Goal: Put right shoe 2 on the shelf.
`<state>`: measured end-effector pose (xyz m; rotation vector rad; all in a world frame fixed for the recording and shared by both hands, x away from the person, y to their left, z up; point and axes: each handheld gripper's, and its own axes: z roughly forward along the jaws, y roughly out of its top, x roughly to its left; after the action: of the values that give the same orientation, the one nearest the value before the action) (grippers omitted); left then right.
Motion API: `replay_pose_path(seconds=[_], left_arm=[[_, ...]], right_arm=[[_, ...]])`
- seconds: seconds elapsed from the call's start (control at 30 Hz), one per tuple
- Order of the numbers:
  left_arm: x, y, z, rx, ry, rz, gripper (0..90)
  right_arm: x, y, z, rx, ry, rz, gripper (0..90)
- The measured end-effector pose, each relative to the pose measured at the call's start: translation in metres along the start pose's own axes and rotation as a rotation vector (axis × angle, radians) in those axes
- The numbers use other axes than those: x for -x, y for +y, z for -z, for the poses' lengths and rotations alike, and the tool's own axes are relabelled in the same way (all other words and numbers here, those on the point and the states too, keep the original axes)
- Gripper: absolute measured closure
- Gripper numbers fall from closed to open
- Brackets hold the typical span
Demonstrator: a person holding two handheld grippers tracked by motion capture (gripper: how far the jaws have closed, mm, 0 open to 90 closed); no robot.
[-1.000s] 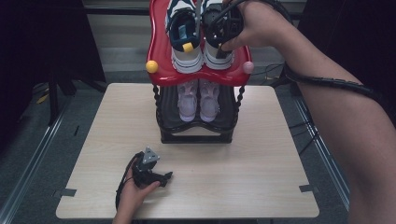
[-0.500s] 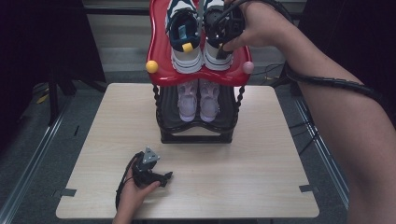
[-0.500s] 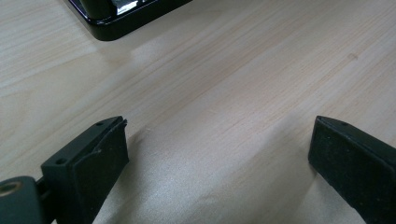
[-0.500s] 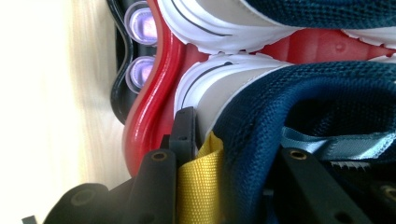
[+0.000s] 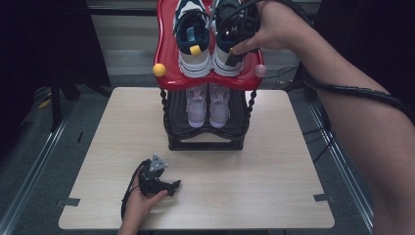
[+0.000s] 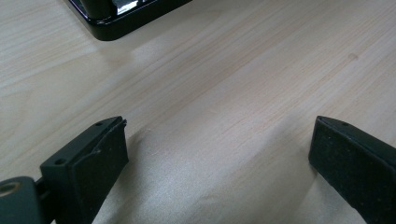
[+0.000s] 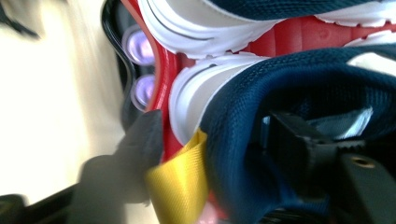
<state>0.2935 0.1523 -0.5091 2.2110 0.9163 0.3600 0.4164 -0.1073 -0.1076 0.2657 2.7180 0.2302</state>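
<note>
**Right shoe set on the top shelf, grip coming off**

The right hand-held gripper (image 5: 234, 48) is at the heel of the right navy shoe (image 5: 226, 54), which stands on the red top shelf (image 5: 169, 58) beside its mate, the left navy shoe (image 5: 192, 46). Its jaws have just been opening: in the right gripper view one jaw sits inside the heel collar and the other outside by the yellow tab (image 7: 180, 179), with the collar between them but seemingly no longer pinched (the outer jaw is blurred). I judge this to be the release after placing the shoe. The next move calls for drawing the jaws back off the heel without dragging the shoe over the shelf edge.

The left hand-held gripper (image 5: 159, 183) rests on the surface (image 5: 274, 196) near the front, jaws wide apart and empty, well away from the rack (image 5: 205, 142).

Count: two navy shoes above, two lilac shoes (image 5: 208, 105) on the lower shelf, one rack, two grippers
</note>
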Motion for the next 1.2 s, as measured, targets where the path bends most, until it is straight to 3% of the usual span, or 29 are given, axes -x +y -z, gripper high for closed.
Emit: replay_pose_path(seconds=[0.1,0.27,0.37,0.83,1.2], left_arm=[[0.0,0.0,0.0,-0.001,0.001,0.002,3.8],[-0.001,0.0,0.0,-0.003,0.004,-0.005,3.3],[-0.001,0.0,0.0,-0.004,0.001,-0.004,3.2],[-0.001,0.0,0.0,-0.004,0.005,-0.006,3.1],[-0.001,0.001,-0.001,-0.007,0.003,0.002,2.4]], right_arm=[[0.001,-0.003,0.005,-0.001,0.01,-0.049,23.0],[-0.001,-0.009,0.015,0.001,0.046,-0.072,15.7],[-0.004,-0.011,0.02,-0.013,0.054,-0.058,15.1],[-0.008,-0.029,0.033,-0.091,0.141,-0.114,16.4],[-0.025,-0.056,0.028,-0.157,0.191,-0.113,16.5]])
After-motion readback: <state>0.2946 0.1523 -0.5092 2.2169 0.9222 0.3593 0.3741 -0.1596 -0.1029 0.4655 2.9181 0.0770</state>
